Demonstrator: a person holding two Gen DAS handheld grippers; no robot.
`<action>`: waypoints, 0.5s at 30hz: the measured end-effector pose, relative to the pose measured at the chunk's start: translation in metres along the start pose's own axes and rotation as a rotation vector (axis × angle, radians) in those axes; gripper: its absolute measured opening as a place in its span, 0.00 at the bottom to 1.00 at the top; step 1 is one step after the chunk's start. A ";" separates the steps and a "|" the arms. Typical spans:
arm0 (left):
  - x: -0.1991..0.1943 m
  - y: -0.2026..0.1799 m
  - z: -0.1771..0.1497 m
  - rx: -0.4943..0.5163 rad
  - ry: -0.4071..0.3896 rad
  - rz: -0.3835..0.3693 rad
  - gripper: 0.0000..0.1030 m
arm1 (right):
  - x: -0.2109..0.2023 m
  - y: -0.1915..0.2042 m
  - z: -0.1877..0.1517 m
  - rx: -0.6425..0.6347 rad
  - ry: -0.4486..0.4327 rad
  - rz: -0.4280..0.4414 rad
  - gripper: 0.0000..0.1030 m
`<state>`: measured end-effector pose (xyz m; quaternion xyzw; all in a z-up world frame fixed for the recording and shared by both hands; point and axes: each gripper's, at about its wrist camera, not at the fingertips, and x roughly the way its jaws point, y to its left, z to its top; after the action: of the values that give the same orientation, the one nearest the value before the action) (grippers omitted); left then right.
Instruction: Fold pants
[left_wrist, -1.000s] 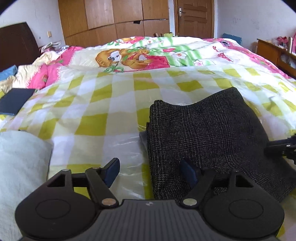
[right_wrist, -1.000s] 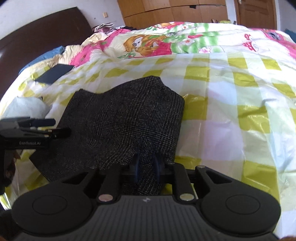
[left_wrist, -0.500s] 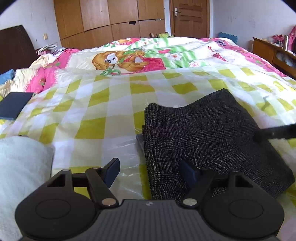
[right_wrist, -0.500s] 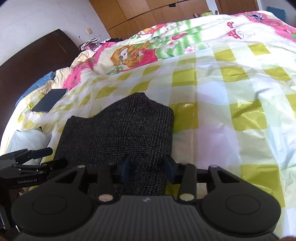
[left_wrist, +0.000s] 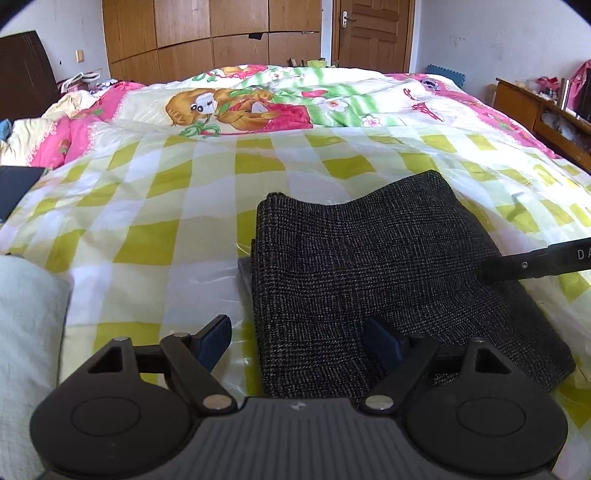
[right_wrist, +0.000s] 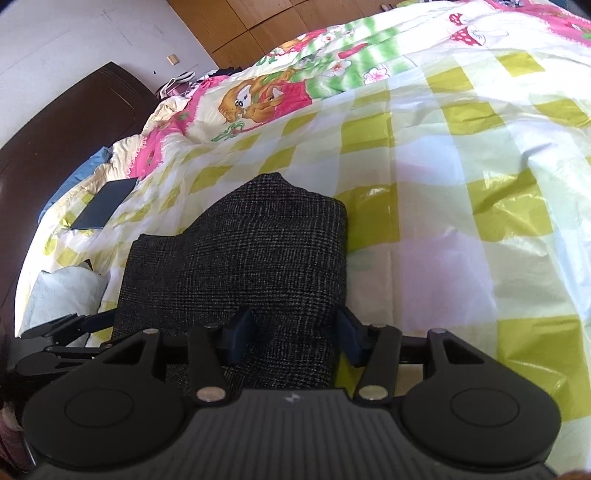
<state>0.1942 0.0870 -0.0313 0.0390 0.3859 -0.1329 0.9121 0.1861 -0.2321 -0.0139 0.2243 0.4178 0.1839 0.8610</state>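
Note:
The dark grey checked pants (left_wrist: 376, 269) lie folded in a thick stack on the yellow-and-white checked sheet (left_wrist: 155, 206). My left gripper (left_wrist: 299, 341) is open at the stack's near left corner, its right finger over the cloth. In the right wrist view the pants (right_wrist: 251, 254) lie straight ahead. My right gripper (right_wrist: 295, 334) is open, its fingers on either side of the stack's near right edge and holding nothing. The right gripper's fingers (left_wrist: 524, 264) reach in from the right in the left wrist view.
A white pillow (left_wrist: 26, 332) lies at the near left. A dark flat notebook (right_wrist: 103, 208) sits on the sheet toward the headboard. A cartoon-print quilt (left_wrist: 258, 107) covers the far bed. A wooden side table (left_wrist: 543, 114) stands at the right.
My right gripper was shut on the pants' edge a second ago; it has opened, let go, and tilted. The left gripper has lifted slightly and stayed open.

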 end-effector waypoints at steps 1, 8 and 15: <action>0.000 0.001 0.000 -0.012 0.002 -0.007 0.92 | -0.001 -0.004 0.001 0.032 -0.004 0.022 0.53; -0.008 -0.005 -0.005 0.015 -0.004 -0.044 0.92 | -0.017 -0.023 0.003 0.125 -0.018 0.154 0.55; 0.006 0.002 -0.006 -0.035 0.019 -0.071 1.00 | 0.007 -0.009 0.007 0.062 0.048 0.103 0.69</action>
<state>0.1945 0.0885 -0.0398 0.0108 0.3979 -0.1580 0.9036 0.1972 -0.2374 -0.0192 0.2675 0.4317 0.2203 0.8328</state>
